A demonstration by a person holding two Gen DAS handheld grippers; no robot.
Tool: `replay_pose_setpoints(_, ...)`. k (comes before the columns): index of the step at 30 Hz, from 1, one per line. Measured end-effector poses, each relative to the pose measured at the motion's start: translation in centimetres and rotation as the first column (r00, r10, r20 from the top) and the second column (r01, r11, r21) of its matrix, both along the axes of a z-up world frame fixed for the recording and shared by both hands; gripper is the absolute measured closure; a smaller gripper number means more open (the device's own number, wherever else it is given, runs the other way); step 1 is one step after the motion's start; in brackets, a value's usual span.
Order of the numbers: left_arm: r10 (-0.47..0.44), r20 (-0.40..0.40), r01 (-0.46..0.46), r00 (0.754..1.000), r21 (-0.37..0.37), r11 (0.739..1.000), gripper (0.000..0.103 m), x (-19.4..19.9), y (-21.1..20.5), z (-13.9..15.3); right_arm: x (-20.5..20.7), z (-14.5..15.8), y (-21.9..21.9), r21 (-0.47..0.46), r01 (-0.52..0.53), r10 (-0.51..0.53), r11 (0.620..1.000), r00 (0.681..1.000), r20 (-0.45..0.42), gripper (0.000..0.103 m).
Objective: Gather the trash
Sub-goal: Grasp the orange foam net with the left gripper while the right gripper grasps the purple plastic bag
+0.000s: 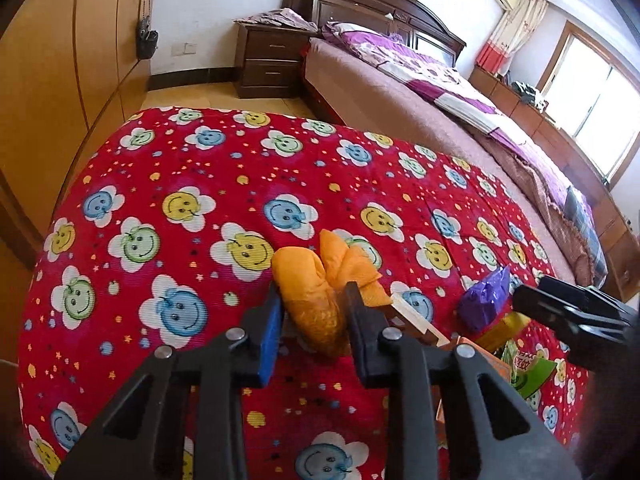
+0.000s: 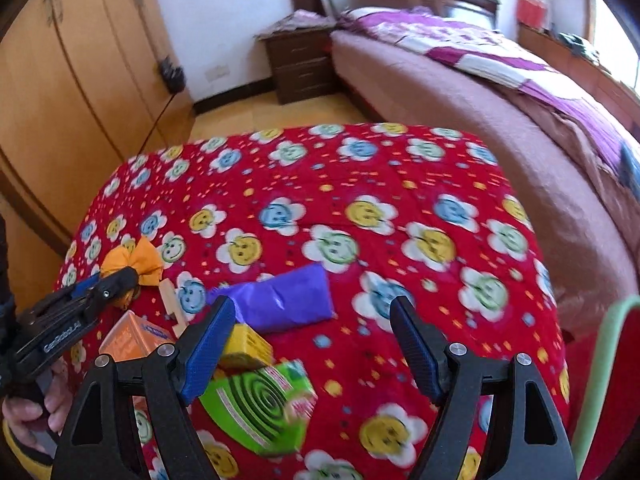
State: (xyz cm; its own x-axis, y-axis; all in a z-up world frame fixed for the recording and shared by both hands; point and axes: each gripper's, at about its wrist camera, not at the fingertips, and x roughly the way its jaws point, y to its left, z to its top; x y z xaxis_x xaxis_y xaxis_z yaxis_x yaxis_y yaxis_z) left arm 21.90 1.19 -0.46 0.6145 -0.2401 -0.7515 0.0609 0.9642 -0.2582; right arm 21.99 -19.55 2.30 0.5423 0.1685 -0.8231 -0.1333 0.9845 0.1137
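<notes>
My left gripper (image 1: pixel 312 300) is shut on a crumpled orange bag (image 1: pixel 316 280), held just above the red smiley-flower cloth (image 1: pixel 200 184); it also shows in the right wrist view (image 2: pixel 132 262). My right gripper (image 2: pixel 316 312) is open and empty, low over the cloth (image 2: pixel 400 208). A purple wrapper (image 2: pixel 284 300) lies just beyond its left finger (image 2: pixel 208 344). A yellow box (image 2: pixel 246 346), a green mosquito-coil box (image 2: pixel 260 404) and an orange carton (image 2: pixel 132 336) lie by that finger. A wooden block (image 2: pixel 172 300) lies near the orange bag.
A bed (image 1: pixel 400 92) with a purple quilt stands right of the covered table. A dark nightstand (image 1: pixel 268 60) is behind. Wooden wardrobes (image 1: pixel 48 80) line the left. A red and green object (image 2: pixel 608 380) is at the right edge.
</notes>
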Motion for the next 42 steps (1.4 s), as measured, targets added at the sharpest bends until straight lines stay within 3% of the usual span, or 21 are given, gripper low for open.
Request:
replay_pose_setpoints(6, 0.018, 0.021, -0.018, 1.0, -0.001, 1.0, 0.073, -0.2, 0.9, 0.3, 2.4, -1.3, 2.3, -0.064, -0.107, 0.098, 0.992, 0.988, -0.122, 0.023)
replay_pose_setpoints(11, 0.026, 0.026, -0.025, 0.999, -0.014, 1.0, 0.073, -0.2, 1.2, 0.4, 3.1, -1.7, 3.3, -0.111, -0.12, 0.104, 0.987, 0.985, -0.137, 0.023)
replay_pose_setpoints(16, 0.022, 0.031, -0.022, 0.999, -0.017, 1.0, 0.073, -0.4, 1.2, 0.4, 3.2, -2.8, 3.8, -0.045, -0.101, 0.091, 0.994, 0.977, -0.194, 0.023)
replay_pose_setpoints(19, 0.023, 0.034, -0.022, 0.999, -0.021, 1.0, 0.073, -0.5, 1.3, 0.5, 2.8, -2.9, 3.7, -0.042, -0.085, 0.076, 0.996, 0.982, -0.174, 0.023)
replay_pose_setpoints(30, 0.034, 0.047, -0.032, 0.998, -0.037, 0.999, 0.073, -0.8, 1.7, 0.8, -1.3, -1.9, -1.1, 0.127, 0.034, -0.019, 0.991, 0.993, -0.12, 0.046)
replay_pose_setpoints(31, 0.033, 0.049, -0.031, 0.998, -0.038, 0.999, 0.073, -0.8, 1.6, 0.8, -1.7, -1.7, -1.8, 0.145, 0.052, -0.036, 0.988, 0.993, -0.11, 0.065)
replay_pose_setpoints(32, 0.032, 0.052, -0.03, 0.998, -0.038, 0.999, 0.073, -0.8, 1.6, 0.9, -2.4, -1.4, -2.5, 0.182, 0.061, -0.044, 0.981, 0.994, -0.099, 0.074)
replay_pose_setpoints(38, 0.024, 0.07, -0.021, 0.997, -0.038, 0.999, 0.073, -1.1, 1.3, 1.1, -5.4, -0.4, -6.6, 0.215, 0.141, -0.132, 0.966, 0.99, -0.057, 0.084)
replay_pose_setpoints(42, 0.027, 0.075, -0.024, 0.997, -0.041, 0.999, 0.073, -1.1, 1.3, 1.2, -5.9, -0.7, -6.8, 0.236, 0.129, -0.116, 0.963, 0.991, -0.067, 0.082)
